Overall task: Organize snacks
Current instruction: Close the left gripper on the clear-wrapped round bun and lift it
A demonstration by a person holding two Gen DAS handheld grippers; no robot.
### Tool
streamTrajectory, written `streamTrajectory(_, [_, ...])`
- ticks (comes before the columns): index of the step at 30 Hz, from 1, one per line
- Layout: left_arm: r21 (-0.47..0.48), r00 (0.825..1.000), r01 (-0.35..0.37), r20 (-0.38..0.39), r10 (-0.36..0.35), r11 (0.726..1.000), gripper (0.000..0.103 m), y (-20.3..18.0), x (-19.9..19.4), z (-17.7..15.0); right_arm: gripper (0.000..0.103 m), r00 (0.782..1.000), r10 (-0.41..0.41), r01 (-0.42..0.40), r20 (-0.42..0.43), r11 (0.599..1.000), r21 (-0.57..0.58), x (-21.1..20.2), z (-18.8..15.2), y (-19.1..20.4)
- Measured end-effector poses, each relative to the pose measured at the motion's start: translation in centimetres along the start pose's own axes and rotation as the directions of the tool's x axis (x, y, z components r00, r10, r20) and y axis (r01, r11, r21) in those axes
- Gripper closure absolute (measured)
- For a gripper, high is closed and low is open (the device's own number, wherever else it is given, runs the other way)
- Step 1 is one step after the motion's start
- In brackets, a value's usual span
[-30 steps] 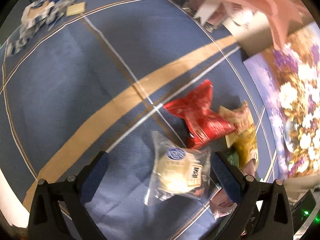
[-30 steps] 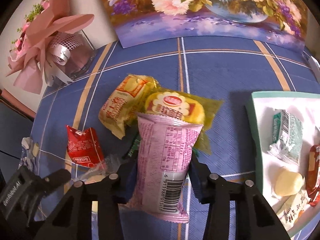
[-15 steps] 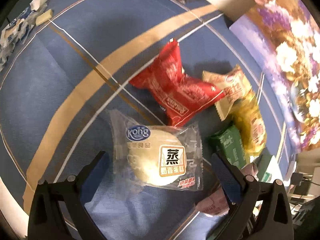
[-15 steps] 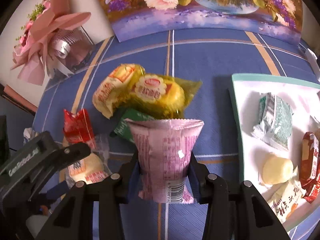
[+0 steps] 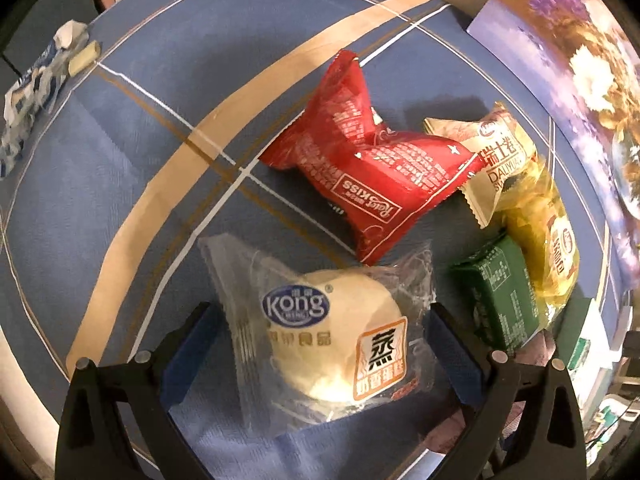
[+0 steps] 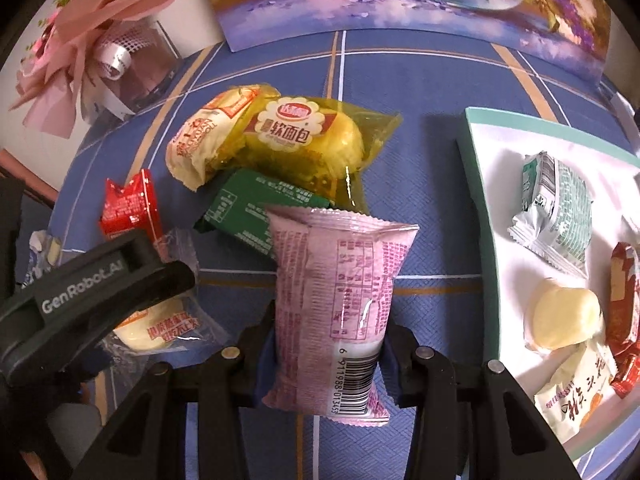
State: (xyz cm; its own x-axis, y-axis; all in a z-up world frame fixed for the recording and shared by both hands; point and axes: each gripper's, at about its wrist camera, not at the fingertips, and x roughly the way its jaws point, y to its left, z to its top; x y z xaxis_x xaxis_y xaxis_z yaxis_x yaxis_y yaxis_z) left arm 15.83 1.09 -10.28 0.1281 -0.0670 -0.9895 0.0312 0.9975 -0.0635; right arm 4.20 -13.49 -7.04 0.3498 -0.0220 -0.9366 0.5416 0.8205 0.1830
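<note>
My left gripper [image 5: 320,344] is open and points down at the blue cloth. A clear packet with a pale steamed cake [image 5: 332,328] lies between its blue pads, which stand apart from it. Just beyond lie a red packet [image 5: 360,176], a beige packet [image 5: 496,152], a yellow bread packet [image 5: 540,232] and a green packet [image 5: 500,296]. My right gripper [image 6: 326,356] is shut on a pink packet [image 6: 336,292], held above the cloth between the pile and a white tray [image 6: 476,184] with a teal rim. In the right wrist view a left gripper finger [image 6: 120,284] covers part of the cake packet [image 6: 160,328].
The tray holds several wrapped snacks, among them a pale green packet [image 6: 556,212] and a bare-looking cake [image 6: 564,316]. A pink bouquet [image 6: 80,40] and a floral painting [image 6: 400,0] stand at the table's back. A blue-and-white wrapper [image 5: 36,80] lies near the far left edge.
My left gripper has sunk and shifted over the steamed cake packet, which now fills the gap between its fingers. The right gripper has carried the pink packet off the pile, nearer the tray.
</note>
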Motion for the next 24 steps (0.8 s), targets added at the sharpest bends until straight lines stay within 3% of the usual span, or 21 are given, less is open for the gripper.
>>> streamTrajectory(10, [0.022,0.999,-0.031,0.039,0.03,0.999,0.003,-0.9,-0.6,0.2,0.055,0.997,-0.072,0.074,0.025,0.995,-0.066,0.2,-0.7,1.6])
streamTrajectory(20, [0.075,0.994,-0.063,0.099,0.055,0.995,0.024,-2.1,-3.0,0.6,0.055,0.997,-0.073,0.075,0.03,0.994,-0.077,0.3,-0.8,2.2])
streamTrajectory(24, [0.064,0.994,-0.047,0.102,0.041,0.997,0.027,-2.1,-3.4,0.8,0.055,0.997,-0.065,0.067,0.028,0.995,-0.071,0.0,-1.0,1.6])
